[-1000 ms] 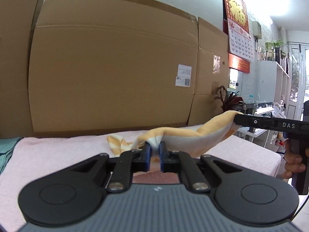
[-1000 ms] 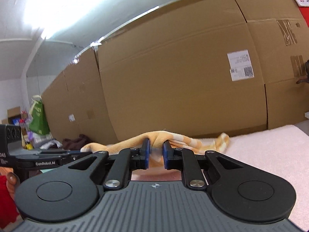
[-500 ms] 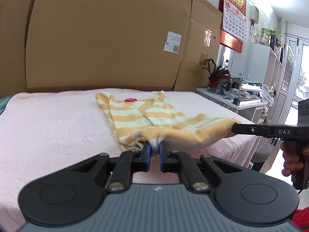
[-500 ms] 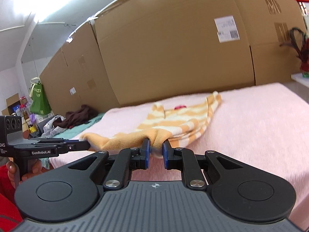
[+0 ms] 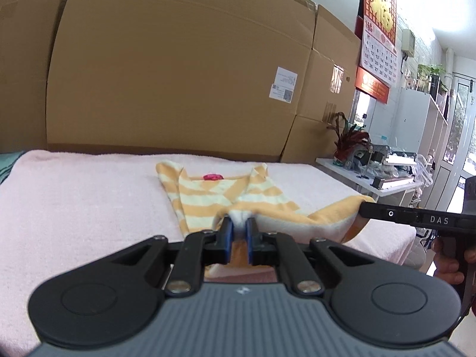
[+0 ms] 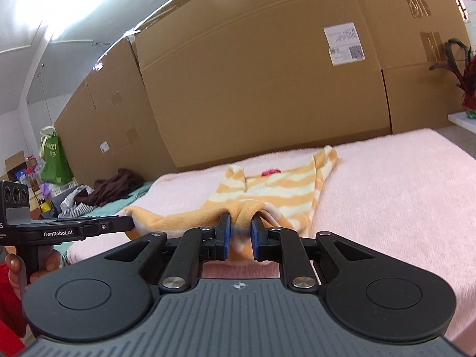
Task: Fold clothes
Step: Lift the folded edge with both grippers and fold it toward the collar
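Jaws perhaps wider on garment.

Both views sit low, just behind their own fingers, looking forward along them across the pink-covered table toward the wall of cardboard boxes. The left wrist view rides on the left gripper, close above the near table edge, facing the boxes and angled slightly right, so the right gripper enters from its right edge. The right wrist view rides on the right gripper, equally close and low, angled slightly left, with the left gripper entering from its left. Both share the striped garment, the table top and the labelled box.
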